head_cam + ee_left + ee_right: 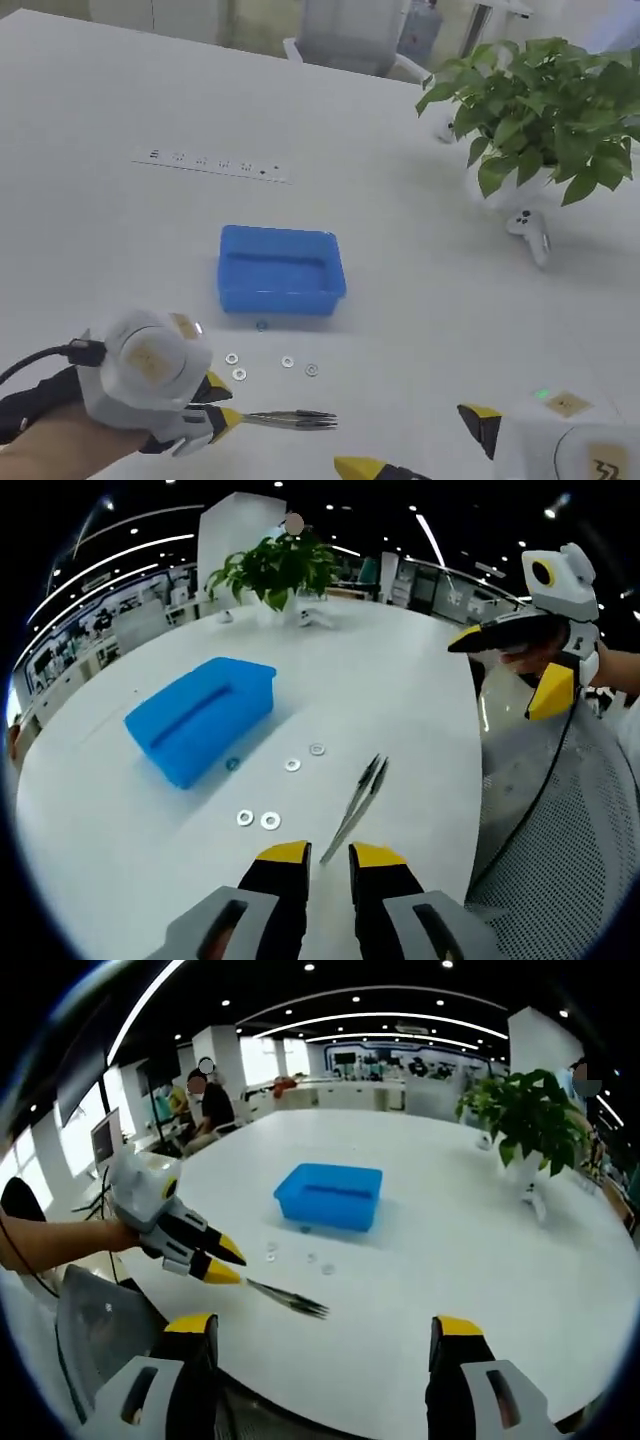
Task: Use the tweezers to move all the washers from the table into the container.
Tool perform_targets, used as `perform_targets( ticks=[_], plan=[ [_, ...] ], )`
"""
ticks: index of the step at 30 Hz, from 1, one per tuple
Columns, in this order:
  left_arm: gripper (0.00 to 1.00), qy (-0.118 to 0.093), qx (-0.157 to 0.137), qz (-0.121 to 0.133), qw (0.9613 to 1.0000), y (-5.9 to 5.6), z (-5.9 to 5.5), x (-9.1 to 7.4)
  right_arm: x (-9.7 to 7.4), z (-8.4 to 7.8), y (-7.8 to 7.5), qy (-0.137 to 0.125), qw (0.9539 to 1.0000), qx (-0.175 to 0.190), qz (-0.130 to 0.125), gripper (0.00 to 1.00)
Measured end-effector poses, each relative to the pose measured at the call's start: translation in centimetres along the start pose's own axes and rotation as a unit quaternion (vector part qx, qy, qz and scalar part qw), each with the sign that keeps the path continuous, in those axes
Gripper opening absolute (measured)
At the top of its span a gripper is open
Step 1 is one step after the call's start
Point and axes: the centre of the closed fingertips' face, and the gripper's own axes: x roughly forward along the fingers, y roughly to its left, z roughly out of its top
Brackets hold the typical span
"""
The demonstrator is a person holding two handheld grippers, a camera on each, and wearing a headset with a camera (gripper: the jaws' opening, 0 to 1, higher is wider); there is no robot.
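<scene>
A blue container (282,268) stands mid-table, and several small metal washers (288,362) lie on the white table (120,240) just in front of it. My left gripper (215,410) at the lower left is shut on the grey tweezers (292,420), whose tips point right, just short of the washers. In the left gripper view the tweezers (357,798) run out from between the jaws of my left gripper (325,858) toward the washers (270,821) and the container (200,720). My right gripper (410,445) is open at the lower right, holding nothing; its own view shows my right gripper (322,1328) with jaws wide apart.
A potted plant (545,110) and a white controller (530,232) sit at the right rear. A power strip (210,165) lies behind the container. A person (208,1105) sits at the table's far side.
</scene>
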Motion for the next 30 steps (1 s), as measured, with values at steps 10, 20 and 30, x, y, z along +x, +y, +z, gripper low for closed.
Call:
perform_targets(
  ticks=[10, 20, 30],
  plan=[
    [0.06, 0.038, 0.035, -0.017, 0.9985, 0.2, -1.4, 1.5, 0.1, 0.0, 0.2, 0.003, 1.0000, -0.001, 0.000, 0.85],
    [0.00, 0.029, 0.075, -0.039, 0.9960, -0.9, -1.1, 1.3, 0.0, 0.7, 1.8, -0.013, 0.9997, -0.004, 0.021, 0.84],
    [0.00, -0.009, 0.151, -0.009, 0.9885, -2.9, 1.4, -2.2, 0.5, 0.9, 5.2, -0.013, 0.9976, -0.027, 0.063, 0.74]
  ],
)
